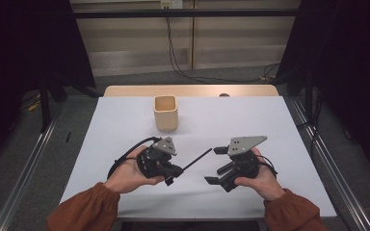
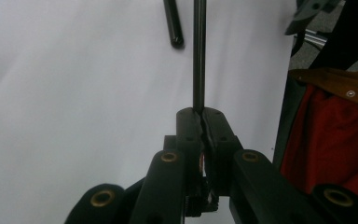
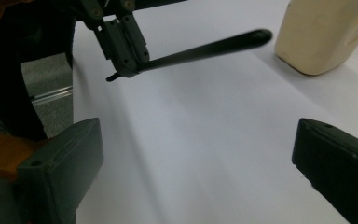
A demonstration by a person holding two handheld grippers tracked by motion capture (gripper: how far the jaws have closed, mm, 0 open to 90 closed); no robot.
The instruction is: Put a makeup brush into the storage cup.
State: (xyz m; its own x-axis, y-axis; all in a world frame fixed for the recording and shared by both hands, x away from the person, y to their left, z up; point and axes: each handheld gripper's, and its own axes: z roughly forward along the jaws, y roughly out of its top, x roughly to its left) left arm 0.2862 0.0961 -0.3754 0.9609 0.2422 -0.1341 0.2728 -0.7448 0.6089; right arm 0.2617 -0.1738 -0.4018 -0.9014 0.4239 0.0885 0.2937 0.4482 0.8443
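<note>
Centrally in the high view, a thin black rod (image 1: 196, 160) slants from lower left up toward upper right, clenched at its lower end by the left gripper (image 1: 169, 174). Slim, straight and smooth (its far tip rounded), it hangs just above the white table (image 1: 125, 125). Right gripper (image 1: 212, 166) stands released, jaws wide. A beige, squarish cup (image 1: 165, 113) sits upright beyond, near the table's far edge.

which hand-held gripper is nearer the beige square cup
Left. The left hand-held gripper, shut on a thin black rod, sits below the beige square cup; the open right hand-held gripper sits farther off, below and right.
</note>
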